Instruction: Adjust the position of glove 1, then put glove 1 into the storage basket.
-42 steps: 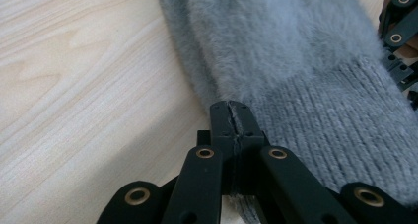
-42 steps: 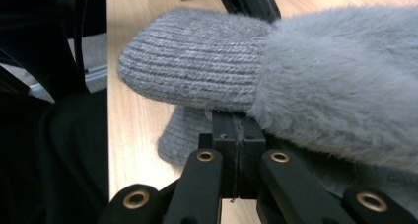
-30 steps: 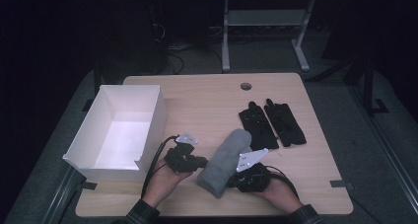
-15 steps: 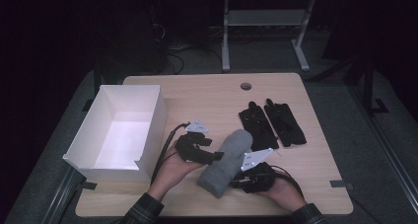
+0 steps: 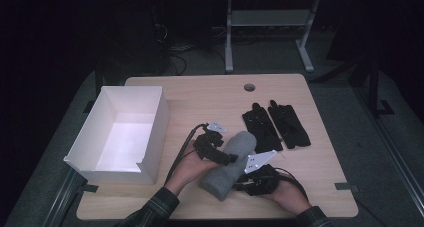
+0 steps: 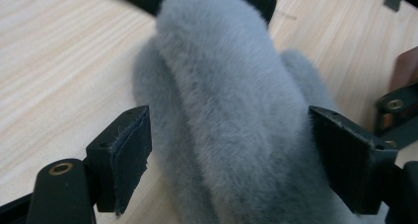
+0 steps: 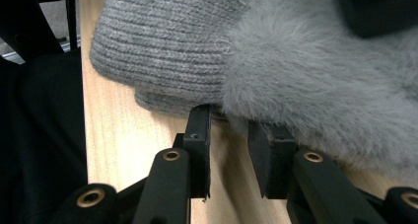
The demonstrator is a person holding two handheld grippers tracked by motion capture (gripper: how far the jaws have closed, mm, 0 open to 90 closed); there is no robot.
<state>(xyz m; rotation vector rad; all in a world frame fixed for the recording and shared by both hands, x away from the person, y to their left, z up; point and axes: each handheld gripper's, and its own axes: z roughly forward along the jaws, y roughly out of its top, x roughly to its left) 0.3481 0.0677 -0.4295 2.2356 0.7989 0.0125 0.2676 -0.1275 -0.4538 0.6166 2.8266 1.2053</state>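
A grey furry mitten [image 5: 222, 179] with a knit cuff [image 7: 162, 41] lies on the wooden table [image 5: 200, 97] near the front edge. My left gripper [image 5: 227, 154] reaches onto it from the left. Its jaws have just been opening and now stand wide, astride the mitten [image 6: 231, 86]; the left pad [image 6: 123, 150] is clear of the fur. My right gripper [image 5: 239, 184] sits at the mitten's right side. Its jaws have parted a little and show a narrow gap with bare table in it, tips at the mitten's edge [image 7: 320, 76] beside the cuff.
An open white box [image 5: 117, 169] stands at the table's left. Two black gloves [image 5: 275, 124] lie side by side at the right, beyond the mitten. A round cable hole [image 5: 249, 87] is near the far edge.
My left gripper has moved right from beside the mitten onto it, and its jaws have opened wide. The right hand has stayed put.
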